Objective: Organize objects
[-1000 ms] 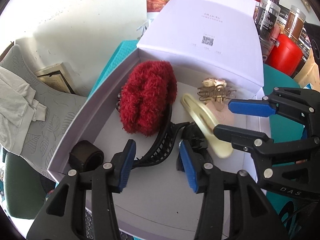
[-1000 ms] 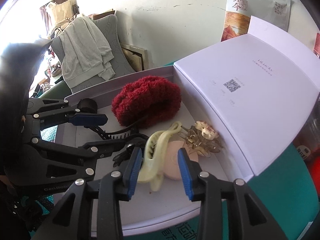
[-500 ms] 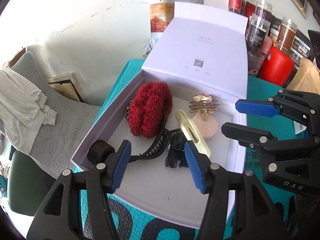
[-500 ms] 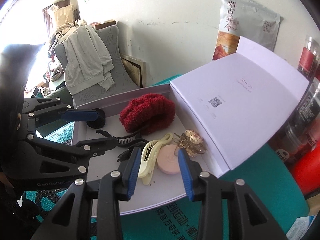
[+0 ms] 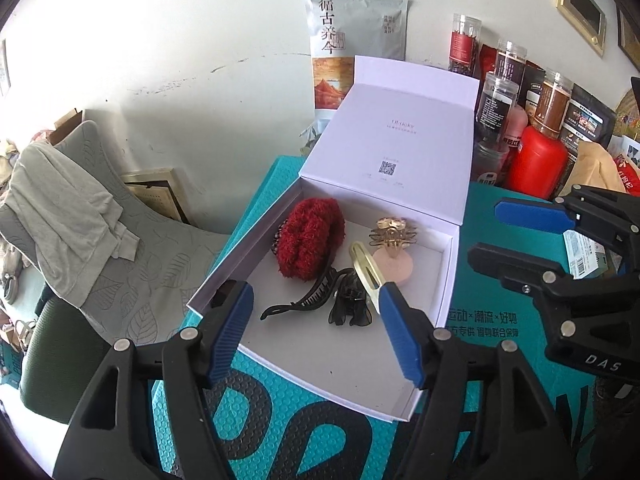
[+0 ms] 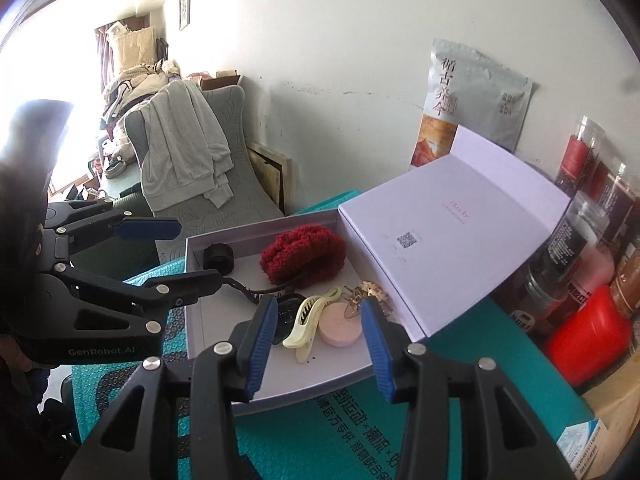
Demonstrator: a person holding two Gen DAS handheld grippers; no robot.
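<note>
An open white box lies on the teal mat with its lid leaning back. Inside it are a red fluffy scrunchie, a black claw clip, a dark sheer bow, a cream clip, a pink round disc, a gold clip and a black hair band. My left gripper hovers above the box's near edge, its jaws opening and nothing between them. To its right, my right gripper hangs over the box's front, also opening and empty.
Jars and a red container crowd the back right beside the lid. A printed pouch leans on the wall behind the box. A grey chair draped with a pale garment stands left of the table edge.
Both grippers have lifted up and back from the box floor, and their jaws have widened. The clips and scrunchie stay lying in the box.
</note>
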